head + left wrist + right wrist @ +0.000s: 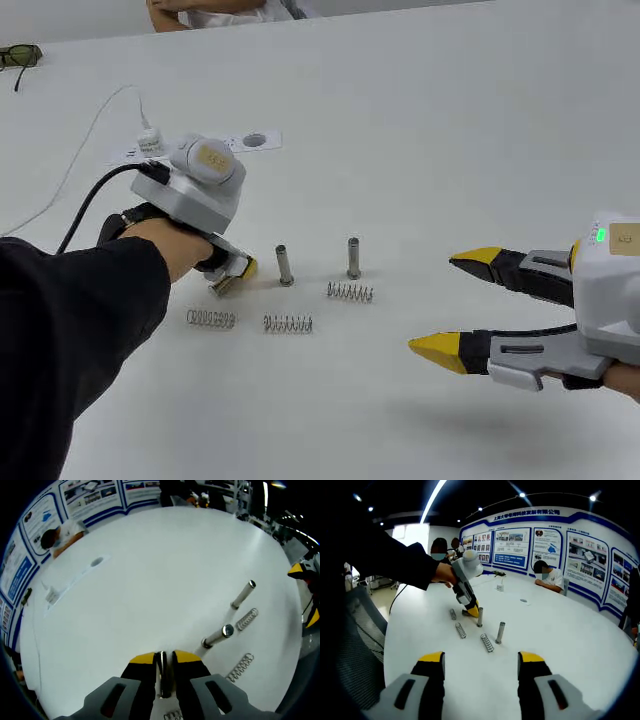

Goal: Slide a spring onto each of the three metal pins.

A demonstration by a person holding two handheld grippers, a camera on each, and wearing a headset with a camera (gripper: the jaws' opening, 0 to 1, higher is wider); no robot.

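Observation:
Two metal pins stand upright on the white table, one close to my left gripper, the other further right. My left gripper is shut on a third pin, low over the table. Three springs lie flat in front of the pins: left, middle, right. My right gripper hangs open, apart from the pins.
A white power strip with a cable and a flat white card with a hole lie behind the left gripper. Dark glasses rest at the far left corner. A person sits at the table's far edge.

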